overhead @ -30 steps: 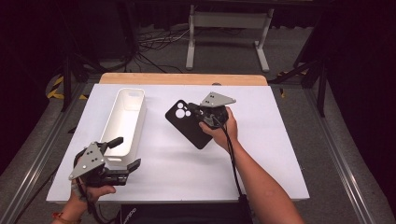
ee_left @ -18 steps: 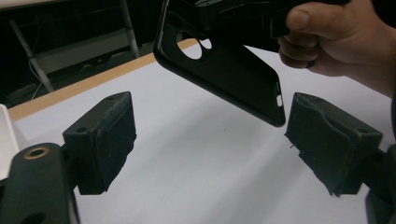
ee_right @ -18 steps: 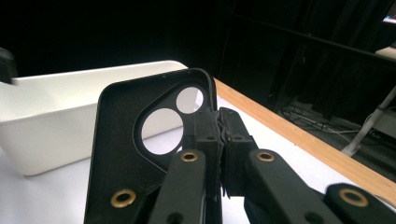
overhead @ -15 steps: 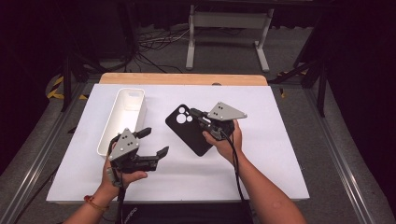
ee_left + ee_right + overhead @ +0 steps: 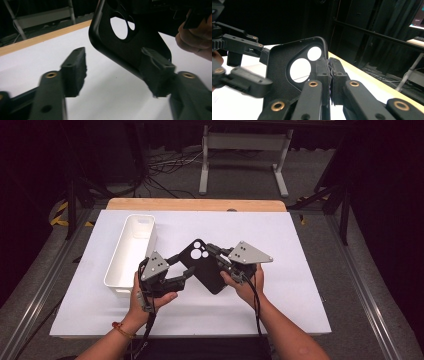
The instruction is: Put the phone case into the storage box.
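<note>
A black phone case point(image 5: 202, 265) with round camera holes is held tilted above the white table. My right gripper point(image 5: 214, 251) is shut on its side wall, and in the right gripper view the two jaws of my right gripper point(image 5: 329, 67) pinch the rim of the phone case point(image 5: 279, 65) beside the holes. My left gripper point(image 5: 185, 264) reaches in from the left. Its jaws have just been closing, with the lower edge of the phone case point(image 5: 130, 50) between them. In the left gripper view, one pad of my left gripper point(image 5: 115, 67) is at the case and the other stands well apart.
A long white bin point(image 5: 116, 270) lies on the left part of the white table point(image 5: 300, 245), close behind my left hand. A wooden strip point(image 5: 195, 204) runs along the far edge. A metal stand point(image 5: 245, 142) and cables are on the floor beyond.
My left gripper has moved right from the front left of the table to the case, and its jaws have narrowed. My right gripper has shifted right and nearer with the case.
</note>
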`<state>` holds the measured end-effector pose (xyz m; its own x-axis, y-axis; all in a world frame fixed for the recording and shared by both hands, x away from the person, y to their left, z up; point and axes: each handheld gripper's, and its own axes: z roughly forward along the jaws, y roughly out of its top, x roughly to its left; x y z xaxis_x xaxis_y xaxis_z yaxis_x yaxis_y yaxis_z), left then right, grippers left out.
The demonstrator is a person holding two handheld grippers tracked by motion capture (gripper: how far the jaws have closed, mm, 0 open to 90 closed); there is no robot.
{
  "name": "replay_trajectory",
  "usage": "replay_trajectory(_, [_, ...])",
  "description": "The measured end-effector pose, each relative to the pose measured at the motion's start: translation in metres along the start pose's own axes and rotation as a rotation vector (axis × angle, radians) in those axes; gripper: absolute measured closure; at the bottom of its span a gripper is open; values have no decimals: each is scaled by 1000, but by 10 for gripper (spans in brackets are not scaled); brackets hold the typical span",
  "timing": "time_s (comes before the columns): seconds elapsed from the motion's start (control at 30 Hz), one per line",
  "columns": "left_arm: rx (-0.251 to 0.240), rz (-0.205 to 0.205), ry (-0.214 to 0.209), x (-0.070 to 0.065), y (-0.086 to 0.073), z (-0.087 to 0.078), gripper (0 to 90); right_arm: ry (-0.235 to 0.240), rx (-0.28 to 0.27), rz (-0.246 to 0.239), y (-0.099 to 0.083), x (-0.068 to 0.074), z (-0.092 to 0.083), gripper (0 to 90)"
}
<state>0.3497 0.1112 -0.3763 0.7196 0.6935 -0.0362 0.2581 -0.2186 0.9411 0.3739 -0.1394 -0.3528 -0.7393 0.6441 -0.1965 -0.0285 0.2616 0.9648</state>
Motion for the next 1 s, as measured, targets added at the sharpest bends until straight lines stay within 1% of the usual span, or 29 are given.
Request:
replay_trajectory(0.03, [-6, -5, 5, 0, 0, 0, 451, -4, -4, 0, -1, 1, -1, 879])
replay_trajectory(0.07, [-14, -5, 2, 1, 0, -1, 480, -5, -5, 2, -1, 2, -1, 879])
replay_trajectory(0.1, [-30, -13, -10, 1, 0, -1, 534, -5, -11, 7, -2, 3, -2, 879])
replay_trajectory(0.13, [-27, -12, -21, 1, 0, -2, 590, -9, -13, 3, -2, 4, -3, 878])
replay_trajectory(0.17, [-38, -8, -10, 1, 0, -3, 611, -13, -20, 0, -3, 5, -3, 878])
replay_trajectory(0.2, [-47, -14, -15, 1, 0, -4, 628, -14, -26, 4, -3, 6, -4, 877])
replay_trajectory(0.3, [-55, -34, -31, 4, 0, -7, 671, -30, -46, -17, -2, 11, -7, 875])
replay_trajectory(0.37, [-68, -41, -42, 6, -1, -9, 717, -45, -60, -50, -3, 15, -10, 871])
replay_trajectory(0.4, [-81, -51, -48, 7, -1, -11, 743, -45, -63, -54, -3, 17, -11, 869])
replay_trajectory(0.43, [-91, -45, -47, 7, -1, -12, 789, -48, -64, -62, -4, 19, -12, 869])
replay_trajectory(0.47, [-91, -45, -47, 7, -1, -12, 802, -48, -64, -62, -4, 19, -12, 869])
replay_trajectory(0.53, [-100, -33, -56, 6, -1, -15, 805, -55, -69, -74, -6, 23, -14, 867])
replay_trajectory(0.6, [-100, -20, -59, 6, 0, -17, 809, -49, -72, -75, -5, 23, -16, 865])
replay_trajectory(0.7, [-93, -4, -64, 6, 2, -20, 816, -44, -77, -66, -5, 25, -17, 860])
replay_trajectory(0.77, [-100, 8, -65, 7, 3, -21, 819, -32, -71, -50, -6, 25, -17, 858])
replay_trajectory(0.8, [-100, 8, -65, 7, 3, -21, 820, -32, -71, -50, -6, 25, -17, 858])
replay_trajectory(0.83, [-92, 16, -64, 7, 3, -22, 820, -25, -72, -36, -6, 25, -18, 857])
replay_trajectory(0.9, [-95, 30, -59, 7, 4, -23, 821, -20, -67, -41, -7, 25, -17, 854])
replay_trajectory(1.0, [-91, 41, -62, 6, 5, -25, 823, -11, -71, -32, -6, 24, -18, 852])
